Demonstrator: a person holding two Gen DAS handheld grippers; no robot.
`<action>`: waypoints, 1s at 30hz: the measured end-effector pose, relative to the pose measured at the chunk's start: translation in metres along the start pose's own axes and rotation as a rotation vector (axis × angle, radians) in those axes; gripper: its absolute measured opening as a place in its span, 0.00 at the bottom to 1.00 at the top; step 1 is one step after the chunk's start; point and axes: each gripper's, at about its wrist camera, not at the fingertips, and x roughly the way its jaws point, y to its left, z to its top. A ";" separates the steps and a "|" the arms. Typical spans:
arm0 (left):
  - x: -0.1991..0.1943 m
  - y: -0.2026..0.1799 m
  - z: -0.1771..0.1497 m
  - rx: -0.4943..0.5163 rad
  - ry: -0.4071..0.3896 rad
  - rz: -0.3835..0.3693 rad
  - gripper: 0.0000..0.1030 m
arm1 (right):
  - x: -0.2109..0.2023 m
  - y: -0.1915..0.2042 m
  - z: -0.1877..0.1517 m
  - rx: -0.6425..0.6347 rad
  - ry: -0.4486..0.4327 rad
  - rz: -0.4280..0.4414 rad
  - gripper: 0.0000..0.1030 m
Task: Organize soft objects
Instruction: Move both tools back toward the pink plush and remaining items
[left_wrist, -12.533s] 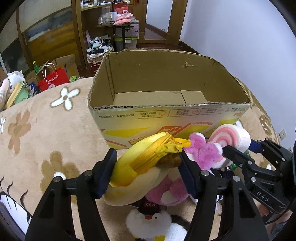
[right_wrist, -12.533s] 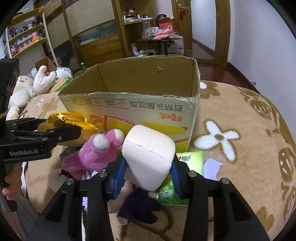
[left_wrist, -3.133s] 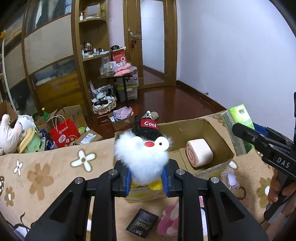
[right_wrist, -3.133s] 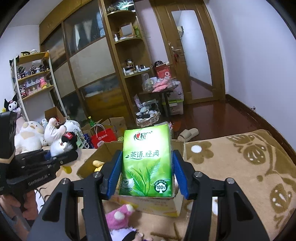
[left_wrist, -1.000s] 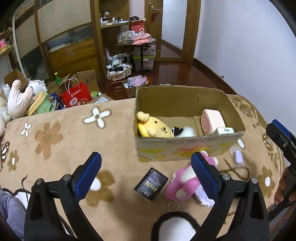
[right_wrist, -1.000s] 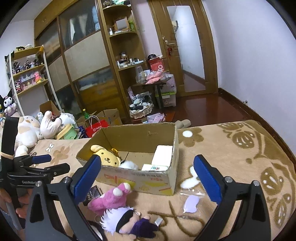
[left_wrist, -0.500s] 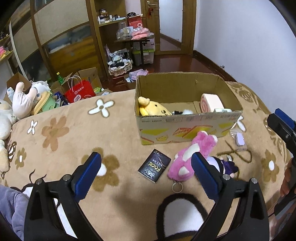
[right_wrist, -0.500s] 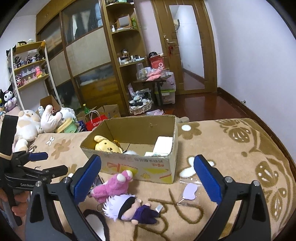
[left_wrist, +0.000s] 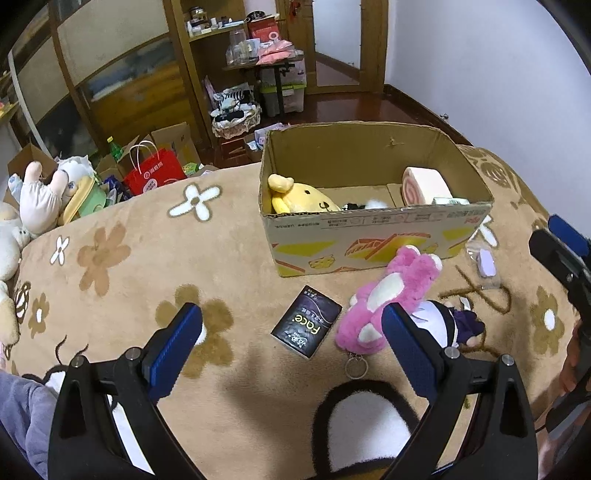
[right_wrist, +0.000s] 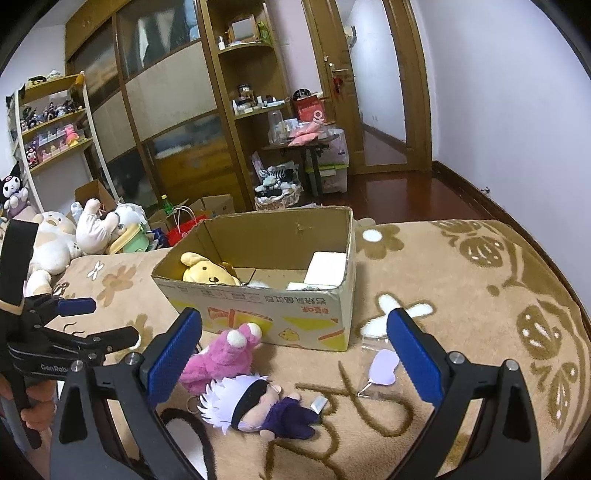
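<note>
An open cardboard box (left_wrist: 373, 229) (right_wrist: 280, 306) stands on the brown flowered blanket and holds a yellow dog plush (left_wrist: 303, 197) (right_wrist: 207, 275), a pink swirl roll cushion (left_wrist: 424, 184) and a green tissue pack, barely visible. In front of the box lie a pink bear plush (left_wrist: 391, 295) (right_wrist: 221, 354) and a white-haired doll in purple (right_wrist: 258, 402) (left_wrist: 443, 325). My left gripper (left_wrist: 291, 343) is open and empty, above the blanket near the pink bear. My right gripper (right_wrist: 293, 350) is open and empty, above both toys.
A black "Face" packet (left_wrist: 306, 326) lies left of the pink bear. A lilac item in clear wrap (right_wrist: 382, 363) lies right of the box. Large plush toys (right_wrist: 66, 236) sit at the blanket's far left. Shelves, boxes and a red bag (left_wrist: 153, 177) stand beyond.
Both grippers have let go of the penguin plush and the tissue pack, which now lie in the box, and have drawn back and down toward the toys in front of it.
</note>
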 end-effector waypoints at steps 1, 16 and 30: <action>0.002 0.001 0.001 -0.007 0.004 -0.001 0.94 | 0.001 0.000 0.000 0.002 0.002 -0.002 1.00; 0.044 0.017 0.007 -0.062 0.127 -0.017 0.94 | 0.030 -0.019 -0.003 0.050 0.049 -0.070 1.00; 0.090 0.019 0.002 -0.073 0.243 0.017 0.94 | 0.068 -0.053 -0.019 0.147 0.176 -0.124 1.00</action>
